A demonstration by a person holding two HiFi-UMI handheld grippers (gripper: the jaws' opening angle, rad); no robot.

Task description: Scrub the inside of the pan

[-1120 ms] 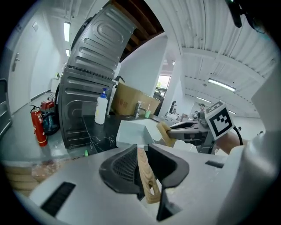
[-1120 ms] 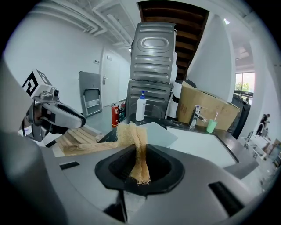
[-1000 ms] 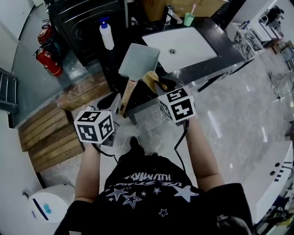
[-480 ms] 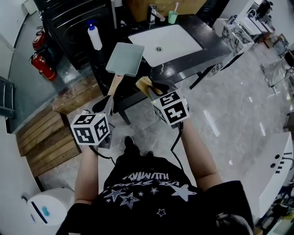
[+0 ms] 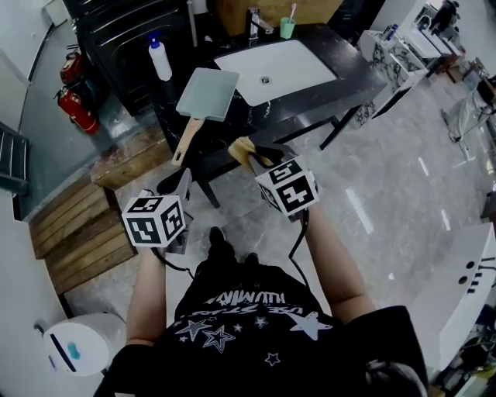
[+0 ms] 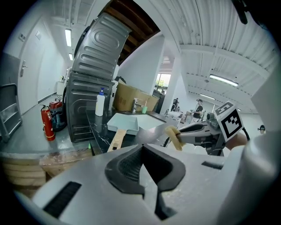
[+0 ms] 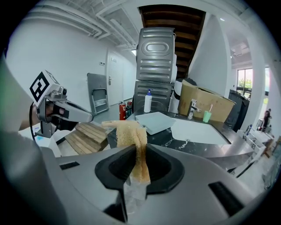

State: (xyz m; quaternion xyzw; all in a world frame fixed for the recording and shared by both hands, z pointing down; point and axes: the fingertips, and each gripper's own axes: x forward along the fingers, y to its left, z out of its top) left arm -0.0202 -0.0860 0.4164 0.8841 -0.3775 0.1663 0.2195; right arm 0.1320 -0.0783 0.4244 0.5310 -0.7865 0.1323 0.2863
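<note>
**Task object.** The pan [image 5: 208, 91] is square and pale grey-blue. It lies flat on the dark surface [image 5: 310, 105], just beside the left edge of the white sink [image 5: 298, 74]. Its wooden handle [image 5: 187, 141] points toward the person, at the near edge of the surface. Neither gripper touches the pan.

**Left gripper** [image 5: 180, 184]. The fingers [image 6: 125, 169] are fully closed, pad against pad, with nothing between them. The gripper is aimed toward the pan handle but is apart from it, on the person's side of the surface.

**Right gripper** [image 5: 260, 161]. The fingers [image 7: 164, 169] are clamped on a yellow-tan sponge [image 7: 131, 136]. The sponge stands up past the fingertips, and its free end folds over to the left in the right gripper view. In the head view the sponge sits near the front edge of the surface, to the right of the pan handle and apart from the pan.

**Surroundings.**
- 1 white bottle [image 5: 160, 59] with a blue cap stands on the surface behind the pan.
- 1 green cup [image 5: 287, 29] and a faucet [image 5: 256, 22] stand behind the sink.
- 2 red fire extinguishers [image 5: 77, 105] sit at the left.
- A wooden pallet [image 5: 74, 225] lies on the floor to the left of the left gripper.
</note>
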